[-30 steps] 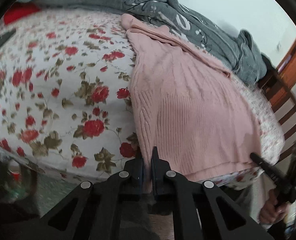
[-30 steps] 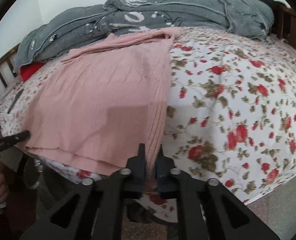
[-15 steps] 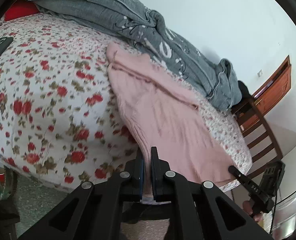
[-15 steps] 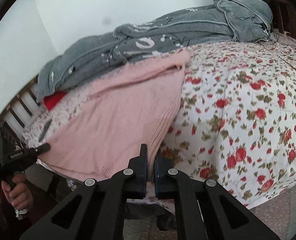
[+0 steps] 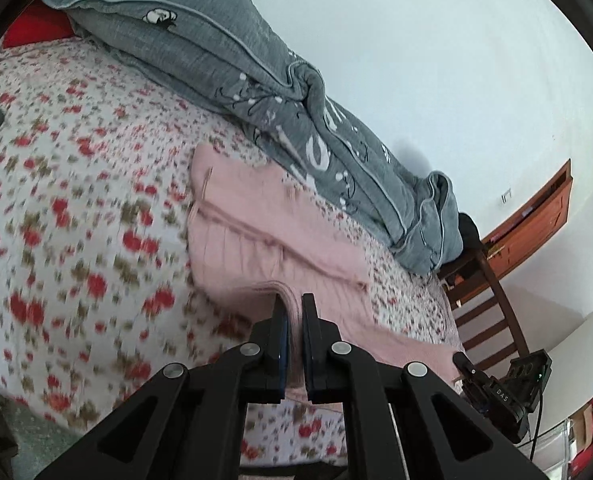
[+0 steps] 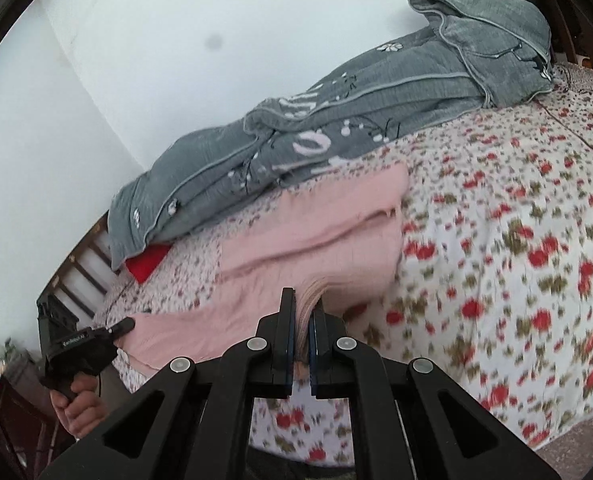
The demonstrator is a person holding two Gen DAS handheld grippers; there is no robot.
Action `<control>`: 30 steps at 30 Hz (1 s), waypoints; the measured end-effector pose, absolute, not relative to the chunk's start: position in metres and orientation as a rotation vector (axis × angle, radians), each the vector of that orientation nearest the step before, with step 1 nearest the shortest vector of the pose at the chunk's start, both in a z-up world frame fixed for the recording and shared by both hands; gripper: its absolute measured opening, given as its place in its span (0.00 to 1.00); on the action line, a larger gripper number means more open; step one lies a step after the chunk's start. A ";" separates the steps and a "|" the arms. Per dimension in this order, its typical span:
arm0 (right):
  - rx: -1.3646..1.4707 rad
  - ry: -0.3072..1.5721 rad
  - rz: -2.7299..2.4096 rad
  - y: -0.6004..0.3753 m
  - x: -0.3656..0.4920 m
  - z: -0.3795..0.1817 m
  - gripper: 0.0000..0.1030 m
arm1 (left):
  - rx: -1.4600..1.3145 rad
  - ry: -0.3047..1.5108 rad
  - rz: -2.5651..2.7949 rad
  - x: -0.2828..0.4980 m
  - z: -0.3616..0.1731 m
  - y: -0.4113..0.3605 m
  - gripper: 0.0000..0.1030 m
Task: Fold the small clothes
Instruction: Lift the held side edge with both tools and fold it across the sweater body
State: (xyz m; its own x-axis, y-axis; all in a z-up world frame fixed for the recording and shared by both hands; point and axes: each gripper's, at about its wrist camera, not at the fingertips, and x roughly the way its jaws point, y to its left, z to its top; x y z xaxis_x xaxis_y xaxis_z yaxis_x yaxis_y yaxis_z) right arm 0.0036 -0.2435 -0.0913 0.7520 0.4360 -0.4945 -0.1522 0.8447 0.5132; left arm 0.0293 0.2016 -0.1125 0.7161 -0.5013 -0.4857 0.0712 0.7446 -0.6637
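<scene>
The pink sweater [image 5: 256, 240] lies on the floral bedspread [image 5: 76, 220], just in front of a gray quilt [image 5: 256, 80] (crumpled). Each of the 2 tools, left gripper [image 5: 292, 312] and right gripper [image 6: 302, 308], pinches its raised near hem.

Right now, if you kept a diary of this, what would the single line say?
step: lifting hem to fold | left tongs: shut on pink sweater | right tongs: shut on pink sweater | surface: floral bedsheet

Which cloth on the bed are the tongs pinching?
The pink knitted sweater. Both the left tongs and the right tongs pinch its near edge; the grey blanket lies untouched by the wall.
</scene>
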 end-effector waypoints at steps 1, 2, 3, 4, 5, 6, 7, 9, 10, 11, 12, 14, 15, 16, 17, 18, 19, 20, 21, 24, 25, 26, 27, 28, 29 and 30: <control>0.470 0.637 0.337 -0.244 0.012 -0.086 0.05 | -0.660 0.706 -0.337 0.036 -0.109 0.202 0.06; 0.467 0.633 0.336 -0.244 0.017 -0.083 0.05 | -0.658 0.702 -0.330 0.046 -0.105 0.202 0.07; 0.464 0.629 0.331 -0.244 0.024 -0.080 0.05 | -0.655 0.701 -0.327 0.050 -0.103 0.202 0.07; 0.462 0.623 0.329 -0.244 0.031 -0.077 0.05 | -0.646 0.701 -0.314 0.060 -0.100 0.202 0.07; 0.463 0.618 0.329 -0.245 0.038 -0.074 0.05 | -0.636 0.700 -0.306 0.066 -0.098 0.202 0.07; 0.467 0.615 0.329 -0.246 0.046 -0.072 0.05 | -0.621 0.699 -0.293 0.074 -0.096 0.201 0.07; 0.471 0.614 0.330 -0.247 0.055 -0.070 0.05 | -0.610 0.701 -0.283 0.082 -0.096 0.201 0.07; 0.480 0.614 0.336 -0.248 0.071 -0.067 0.05 | -0.606 0.707 -0.276 0.096 -0.095 0.200 0.07; 0.483 0.616 0.337 -0.248 0.081 -0.066 0.05 | -0.606 0.713 -0.271 0.107 -0.096 0.200 0.07; 0.482 0.619 0.335 -0.248 0.090 -0.065 0.05 | -0.611 0.714 -0.269 0.113 -0.097 0.201 0.07; 0.480 0.621 0.332 -0.247 0.099 -0.065 0.05 | -0.619 0.717 -0.266 0.123 -0.098 0.202 0.07; 0.473 0.627 0.321 -0.246 0.117 -0.065 0.05 | -0.628 0.726 -0.258 0.139 -0.103 0.203 0.07; 0.464 0.630 0.309 -0.245 0.125 -0.065 0.05 | -0.629 0.730 -0.255 0.148 -0.105 0.202 0.07; 0.431 0.638 0.272 -0.243 0.136 -0.064 0.05 | -0.626 0.734 -0.250 0.156 -0.107 0.202 0.07; 0.405 0.640 0.249 -0.240 0.144 -0.063 0.05 | -0.623 0.738 -0.244 0.163 -0.108 0.201 0.07; 0.389 0.640 0.242 -0.238 0.151 -0.064 0.05 | -0.619 0.743 -0.235 0.171 -0.110 0.200 0.07; 0.385 0.643 0.246 -0.237 0.161 -0.066 0.05 | -0.616 0.751 -0.226 0.181 -0.113 0.199 0.07; 0.384 0.648 0.247 -0.237 0.168 -0.067 0.05 | -0.618 0.760 -0.220 0.192 -0.116 0.198 0.07; 0.383 0.654 0.245 -0.236 0.177 -0.069 0.05 | -0.621 0.766 -0.217 0.201 -0.119 0.199 0.07; 0.372 0.658 0.230 -0.235 0.203 -0.072 0.05 | -0.623 0.781 -0.204 0.226 -0.126 0.198 0.07; 0.370 0.659 0.229 -0.235 0.212 -0.073 0.05 | -0.625 0.789 -0.199 0.238 -0.130 0.198 0.07; 0.364 0.660 0.227 -0.234 0.221 -0.075 0.05 | -0.628 0.797 -0.194 0.248 -0.134 0.197 0.07; 0.360 0.661 0.226 -0.234 0.227 -0.076 0.05 | -0.628 0.804 -0.192 0.254 -0.136 0.197 0.07; 0.356 0.665 0.224 -0.232 0.237 -0.079 0.05 | -0.628 0.812 -0.189 0.263 -0.139 0.196 0.07; 0.354 0.671 0.218 -0.231 0.247 -0.082 0.05 | -0.626 0.823 -0.184 0.274 -0.143 0.195 0.07; 0.353 0.676 0.213 -0.231 0.253 -0.085 0.06 | -0.626 0.834 -0.179 0.282 -0.147 0.194 0.07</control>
